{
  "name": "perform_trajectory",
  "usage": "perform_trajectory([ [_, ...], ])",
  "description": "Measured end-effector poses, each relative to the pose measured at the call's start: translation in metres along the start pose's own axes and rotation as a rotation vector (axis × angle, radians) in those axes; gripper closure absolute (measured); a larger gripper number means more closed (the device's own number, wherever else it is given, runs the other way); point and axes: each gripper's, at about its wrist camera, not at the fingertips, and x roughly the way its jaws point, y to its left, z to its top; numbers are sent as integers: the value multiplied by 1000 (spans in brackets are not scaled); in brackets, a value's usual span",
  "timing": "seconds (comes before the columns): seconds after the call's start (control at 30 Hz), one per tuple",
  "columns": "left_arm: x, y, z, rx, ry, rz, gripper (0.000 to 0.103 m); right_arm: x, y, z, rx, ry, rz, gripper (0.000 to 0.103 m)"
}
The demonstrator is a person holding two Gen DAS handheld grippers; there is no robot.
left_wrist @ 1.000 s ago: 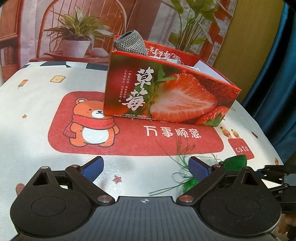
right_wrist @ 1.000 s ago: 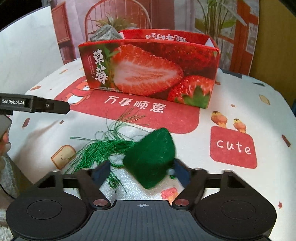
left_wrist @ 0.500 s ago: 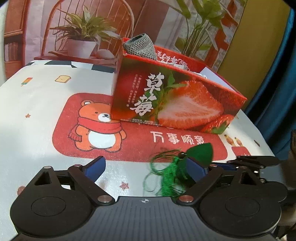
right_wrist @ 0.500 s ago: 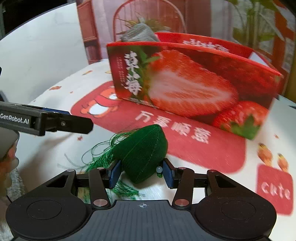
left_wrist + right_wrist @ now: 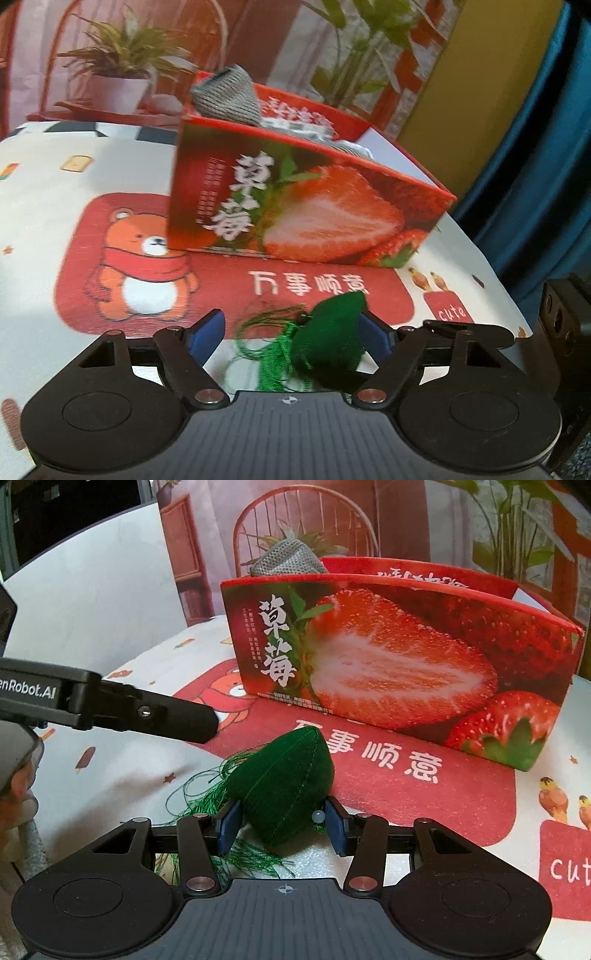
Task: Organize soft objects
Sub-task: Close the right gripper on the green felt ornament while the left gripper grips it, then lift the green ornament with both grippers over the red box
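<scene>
Item: green pouch [image 5: 282,786], one. Soft, plump, dumpling-shaped, pointed at the top, covered in dark green velvety fabric with faint stitched seams running down its sides. A tassel [image 5: 207,799] of bright green glossy threads trails from its left side, loose strands curling over the cloth; more threads lie beneath it. A small pale bead [image 5: 317,816] sits at its lower right edge.

Location: on the tablecloth [image 5: 110,775], in front of the strawberry box [image 5: 388,664], near the red panel with white characters.

Right gripper [image 5: 282,825]: blue pads [image 5: 229,825] pinch the pouch on both sides at its lower half; jaws part-way closed on it.

Left gripper [image 5: 291,332]: fingers spread, and the jaws have just been closing. In the left wrist view the pouch [image 5: 332,332] and tassel [image 5: 275,354] lie between them, the pouch against the right-hand pad, the left-hand pad [image 5: 205,334] clear of everything. In the right wrist view one black finger [image 5: 147,716] of this gripper reaches in from the left, its tip just above and left of the pouch, not touching.

Box: open-topped, red, printed with a cut strawberry and white characters. A grey knitted item [image 5: 286,559] sticks up from its left end; whitish soft goods [image 5: 351,149] show inside, details blurred.

Tablecloth: cream, printed with a bear [image 5: 142,269] in a red scarf.
</scene>
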Motion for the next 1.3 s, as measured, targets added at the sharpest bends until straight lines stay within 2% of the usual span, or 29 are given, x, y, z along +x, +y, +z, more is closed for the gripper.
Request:
perform_trajectory([
  [0.07, 8, -2, 0, -1, 28, -23, 25, -1, -1, -1, 2, -10, -2, 58],
  [0.17, 23, -4, 0, -4, 70, -56, 34, -3, -1, -3, 1, -22, -5, 56],
  [0.23, 31, -3, 0, -6, 93, -79, 44, -2, -2, -4, 2, -26, -7, 55],
  [0.37, 43, 2, 1, -27, 131, -126, 54, 0, -8, -2, 30, -21, 14, 54],
  [0.53, 41, -2, 4, 10, 131, -115, 57, 4, -8, 4, 28, -9, 26, 57],
  [0.8, 13, -13, 44, 40, 26, -112, 57, -18, -6, 38, 16, -82, 31, 58],
  [0.93, -3, -24, 78, 80, -53, -95, 57, -32, -9, 75, 0, -138, 37, 58],
  [1.07, -12, -29, 111, 78, -121, -113, 57, -47, -13, 113, -27, -198, 28, 58],
  [1.3, -22, -49, 165, 124, -207, -137, 57, -68, -24, 176, -115, -291, -29, 58],
])
